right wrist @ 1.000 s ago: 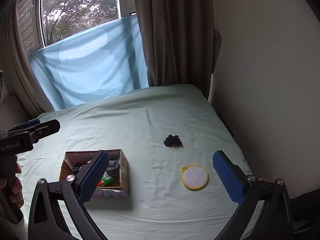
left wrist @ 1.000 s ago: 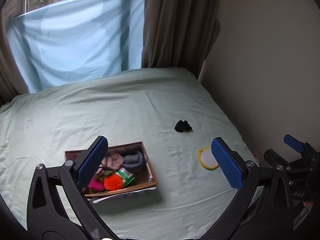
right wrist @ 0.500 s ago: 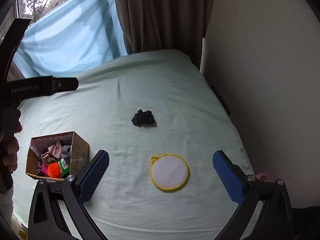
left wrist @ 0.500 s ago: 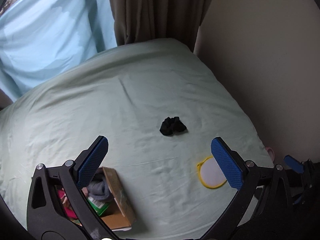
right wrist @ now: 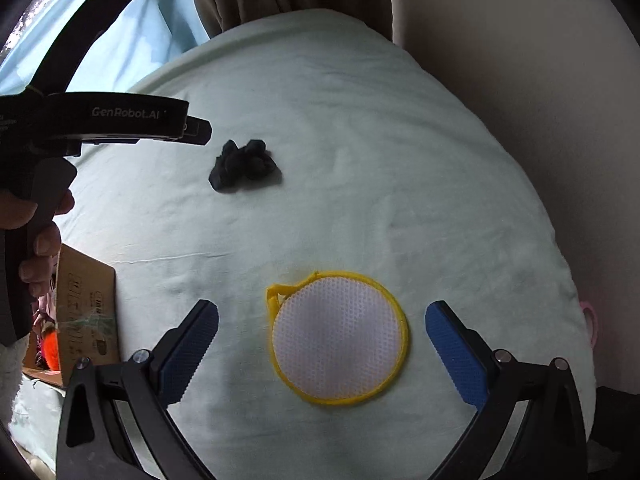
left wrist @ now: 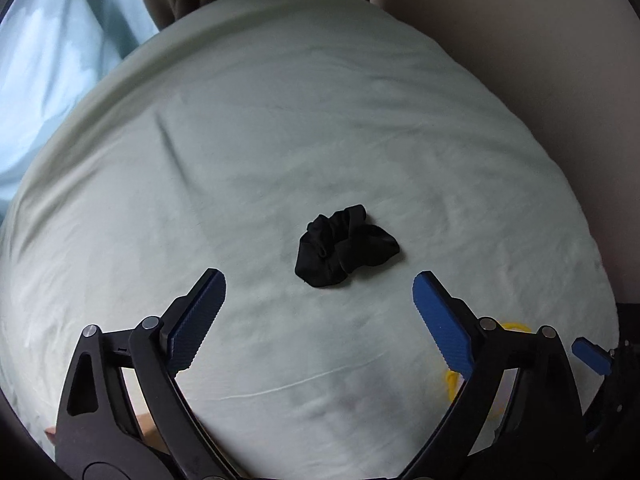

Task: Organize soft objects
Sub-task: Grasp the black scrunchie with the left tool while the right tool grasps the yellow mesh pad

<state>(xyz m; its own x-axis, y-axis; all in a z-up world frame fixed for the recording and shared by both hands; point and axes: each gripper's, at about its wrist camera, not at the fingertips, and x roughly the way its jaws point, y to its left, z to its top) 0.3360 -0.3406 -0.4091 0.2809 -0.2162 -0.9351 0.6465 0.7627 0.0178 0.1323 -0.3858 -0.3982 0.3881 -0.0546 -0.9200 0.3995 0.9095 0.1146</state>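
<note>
Black, crumpled, one scrunchie lies mid-bed; one yellow-rimmed white mesh pad lies nearer the bed's right edge. Left gripper closing, nothing between; right gripper wide, empty.

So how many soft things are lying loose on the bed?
2: a black scrunchie mid-bed, and a round yellow-rimmed mesh pad nearer, on the sheet. More sit in the cardboard box, mostly hidden.
</note>
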